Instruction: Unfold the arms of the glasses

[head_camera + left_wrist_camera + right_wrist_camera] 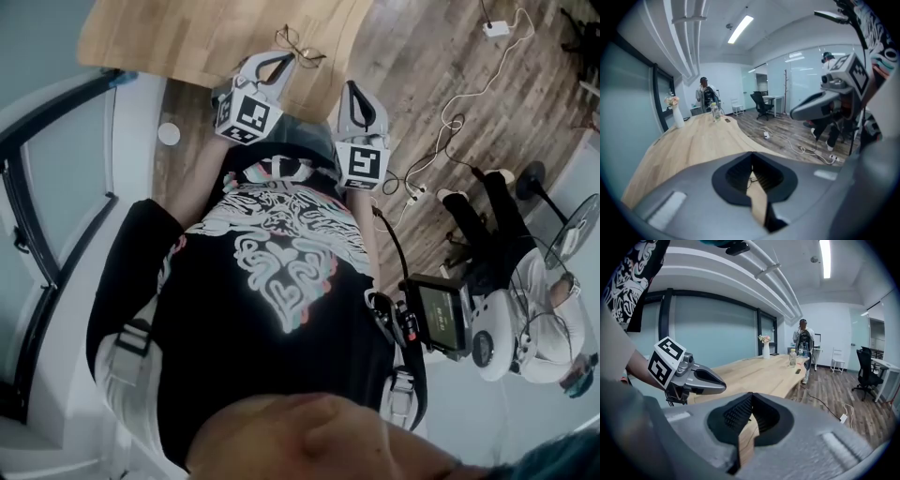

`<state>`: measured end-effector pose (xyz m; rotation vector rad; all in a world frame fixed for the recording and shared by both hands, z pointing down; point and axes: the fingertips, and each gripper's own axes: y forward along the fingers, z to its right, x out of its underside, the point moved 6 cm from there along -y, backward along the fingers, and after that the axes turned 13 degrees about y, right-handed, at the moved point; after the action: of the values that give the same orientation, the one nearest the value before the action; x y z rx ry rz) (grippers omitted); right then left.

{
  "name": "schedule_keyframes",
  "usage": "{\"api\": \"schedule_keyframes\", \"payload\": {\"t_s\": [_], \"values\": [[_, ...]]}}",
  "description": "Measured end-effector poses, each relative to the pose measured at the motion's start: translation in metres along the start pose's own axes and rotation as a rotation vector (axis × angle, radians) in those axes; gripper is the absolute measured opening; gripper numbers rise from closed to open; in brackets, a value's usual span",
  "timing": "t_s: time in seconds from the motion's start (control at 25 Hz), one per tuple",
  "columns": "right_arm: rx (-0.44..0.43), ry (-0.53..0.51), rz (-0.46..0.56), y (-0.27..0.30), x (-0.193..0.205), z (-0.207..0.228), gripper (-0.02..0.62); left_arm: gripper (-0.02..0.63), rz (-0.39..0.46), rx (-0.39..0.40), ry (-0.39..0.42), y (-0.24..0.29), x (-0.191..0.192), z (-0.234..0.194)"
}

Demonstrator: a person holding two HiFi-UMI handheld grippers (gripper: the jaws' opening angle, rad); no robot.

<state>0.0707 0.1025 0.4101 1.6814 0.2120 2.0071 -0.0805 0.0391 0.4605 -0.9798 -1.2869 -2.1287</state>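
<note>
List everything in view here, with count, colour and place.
glasses: one, thin dark frame, table's near edge
table: one, light wood
vase: one, white, table's far end
bottle: one, clear, table's far end
office chair: one, black, on the floor
adapter: one, white, cabled, on the floor
standing person: one, table's far end
seated person: one, dark trousers, right
left hand-held gripper: one, grey, jaws together, beside glasses
right hand-held gripper: one, grey, jaws together

Left gripper (751, 154), jaws together, over table (693, 140)
</note>
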Motion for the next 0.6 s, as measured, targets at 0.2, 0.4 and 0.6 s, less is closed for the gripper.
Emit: {"api": "schedule_keyframes", "payload": {"t_s": [0.2, 0.4, 0.6], "values": [[-0.031, -0.020, -0.037, 0.024, 0.006, 0.006, -0.002, -0.011, -0.045, 0.035, 0.016, 0.021, 0.008, -0.001], [-0.043, -0.039, -0.100, 0.041, 0.020, 0.010, 0.000, -0.011, -0.087, 0.081, 0.066, 0.037, 0.014, 0.003], [-0.060, -0.051, -0.167, 0.062, 0.040, 0.016, 0.000, -0.011, -0.146, 0.158, 0.146, 0.061, 0.022, 0.017]]}}
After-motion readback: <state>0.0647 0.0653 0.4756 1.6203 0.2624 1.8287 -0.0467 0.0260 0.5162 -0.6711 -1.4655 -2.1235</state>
